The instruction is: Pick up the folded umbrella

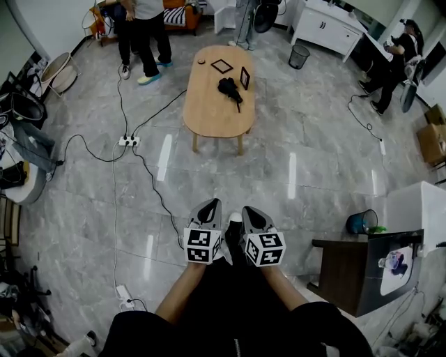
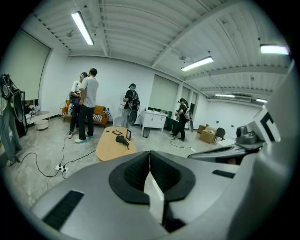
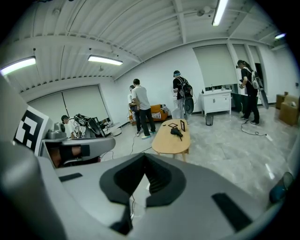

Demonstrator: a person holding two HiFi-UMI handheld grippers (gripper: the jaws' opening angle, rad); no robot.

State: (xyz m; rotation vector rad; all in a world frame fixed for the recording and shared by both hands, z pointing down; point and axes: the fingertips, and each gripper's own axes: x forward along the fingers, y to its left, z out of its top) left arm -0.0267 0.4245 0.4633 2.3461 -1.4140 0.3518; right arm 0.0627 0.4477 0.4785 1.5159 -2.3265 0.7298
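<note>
Umbrella (image 1: pixel 228 88) along tbl (image 1: pixel 209 115), slim end nearer

Left tool (image 1: pixel 212 206), right tool (image 1: pixel 251 213): closed.

An oval wooden table (image 1: pixel 209 115) is standing on the grey tiled floor (image 1: pixel 313 160), carrying a flat black frame (image 1: pixel 221 65) and an upright frame (image 1: pixel 244 77) near its far end. A white power strip (image 1: pixel 128 141) is lying to its left, cables trailing away. Two people (image 1: pixel 143 35) are standing beyond, near an orange sofa (image 1: pixel 182 14). A black wastebasket (image 1: pixel 299 56) is sitting beside a white cabinet (image 1: pixel 327 29).
</note>
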